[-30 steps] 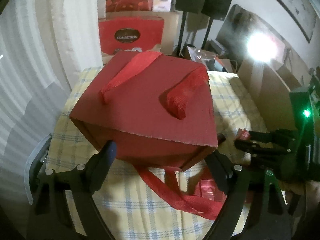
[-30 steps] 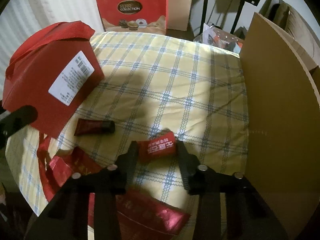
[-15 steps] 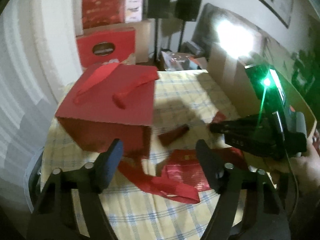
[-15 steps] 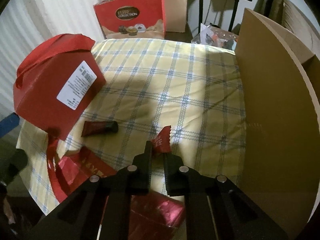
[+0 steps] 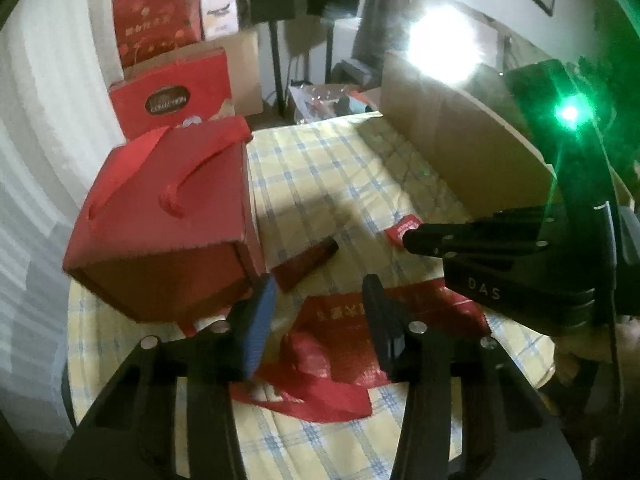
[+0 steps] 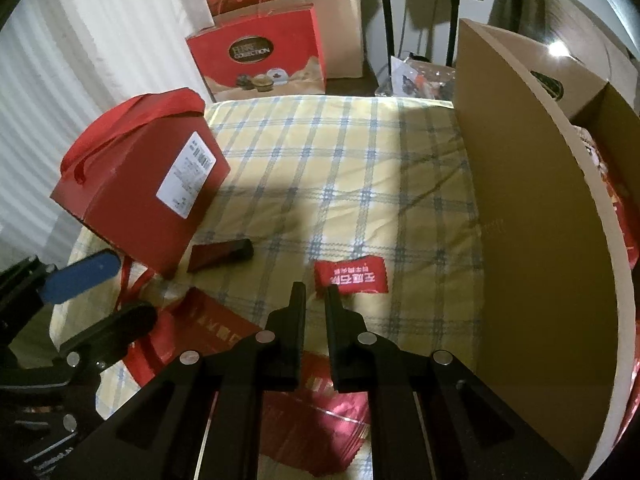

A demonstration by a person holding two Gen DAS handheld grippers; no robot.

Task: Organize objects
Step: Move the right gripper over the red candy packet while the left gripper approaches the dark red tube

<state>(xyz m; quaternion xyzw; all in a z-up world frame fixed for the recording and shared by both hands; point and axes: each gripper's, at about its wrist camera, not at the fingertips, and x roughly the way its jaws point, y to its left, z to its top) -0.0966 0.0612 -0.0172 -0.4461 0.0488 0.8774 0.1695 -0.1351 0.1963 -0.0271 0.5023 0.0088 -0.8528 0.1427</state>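
A dim room, gift bags and speaker stands stacked at the far wall, and in front of me a yellow checked cloth point(image 6: 360, 168) spread over what I take to be a bed or padded tabletop. The tall cardboard box point(image 6: 532, 216) stands along the right edge. On the left sits the red gift box point(image 6: 136, 196) with its ribbon handles.

My right hand-held gripper point(image 6: 314, 292) has its jaws pinched nearly together, and the red candy packet point(image 6: 352, 276) hangs off the right fingertip by its corner. The view is dim there, so I'd say it's a thin corner pinch and not a full grip.

My left hand-held gripper point(image 5: 320, 300) has just been closing to a middling gap with nothing between its fingers. It's hovering above the flat red bag point(image 5: 360, 324) at the near edge. The dark red tube point(image 6: 220, 254) lies just beside the gift box.

Risks from here: that corner hold could let the packet twist out or drop if I swing hard toward the cardboard box. The box wall is high, so a low carry would clip the packet against it. The two grippers are close together, so crossing paths could knock them together.
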